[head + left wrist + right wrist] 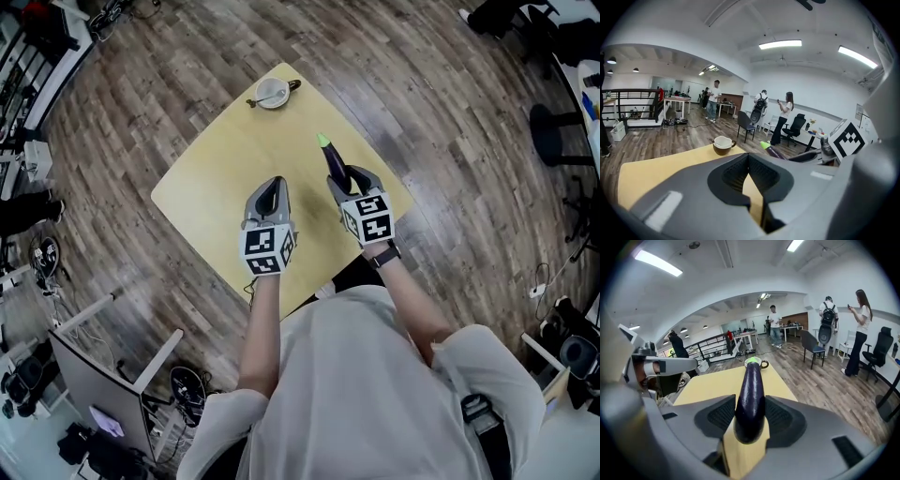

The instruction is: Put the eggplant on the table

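Gripping the eggplant (334,157) is the right hand-held gripper (351,177). In the right gripper view both pads press the sides of the dark purple eggplant (751,394) near its rounded butt end, so the right hand-held gripper (750,415) is clamped on it. The eggplant points away from the person, green stem tip forward and angled down over the right part of the yellow desk (216,178). Cannot tell whether the tip touches the desk (710,383). The left hand-held gripper (272,187) sits just beside it on the person's left, over the middle of the desk and apart from the eggplant. In the left gripper view the left hand-held gripper (749,159) has its jaw tips together with nothing between them, only the desk (656,168) showing through the gap behind the tips. A marker cube (265,251) rides on the left one and another marker cube (368,217) on the right one. A cup (272,92) on a saucer stands at the far corner of the desk, well apart from both grippers; the same cup (723,144) shows white inside and brown outside. Wood floor (422,94) lies around the desk. A wristwatch (383,255) is on the right wrist. In the background, people (786,115) stand near office chairs (794,127).
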Motion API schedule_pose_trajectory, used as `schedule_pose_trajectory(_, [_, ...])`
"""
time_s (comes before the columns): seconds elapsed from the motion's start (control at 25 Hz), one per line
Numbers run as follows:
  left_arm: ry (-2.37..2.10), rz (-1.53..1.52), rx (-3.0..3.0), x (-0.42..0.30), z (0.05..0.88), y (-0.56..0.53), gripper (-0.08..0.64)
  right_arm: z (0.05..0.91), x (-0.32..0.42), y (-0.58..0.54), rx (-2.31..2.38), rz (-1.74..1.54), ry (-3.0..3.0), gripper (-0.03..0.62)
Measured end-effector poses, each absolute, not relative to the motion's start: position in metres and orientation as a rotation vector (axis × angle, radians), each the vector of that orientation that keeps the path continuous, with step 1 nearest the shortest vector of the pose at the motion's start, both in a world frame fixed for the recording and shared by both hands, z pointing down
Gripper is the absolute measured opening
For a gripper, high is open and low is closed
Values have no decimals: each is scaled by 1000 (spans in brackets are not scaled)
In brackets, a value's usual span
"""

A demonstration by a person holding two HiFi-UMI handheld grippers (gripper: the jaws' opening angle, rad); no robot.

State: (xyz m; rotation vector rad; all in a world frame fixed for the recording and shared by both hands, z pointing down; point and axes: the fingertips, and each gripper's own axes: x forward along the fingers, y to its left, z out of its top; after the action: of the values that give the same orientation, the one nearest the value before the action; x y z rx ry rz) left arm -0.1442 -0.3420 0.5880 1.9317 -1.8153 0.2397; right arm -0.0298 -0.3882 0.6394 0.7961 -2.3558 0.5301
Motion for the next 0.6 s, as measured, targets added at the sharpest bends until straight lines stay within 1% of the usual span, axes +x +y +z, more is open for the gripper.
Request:
schedule_pose_trajectory(0.28, [-1795,273,1888,-152,615,-380,9,681,-54,-439,703,477,-2304,198])
schedule_pose_trajectory(0.6, [-1773,278,1832,-155,643,-398,9,737,-62,-463,601,447,-2215,198])
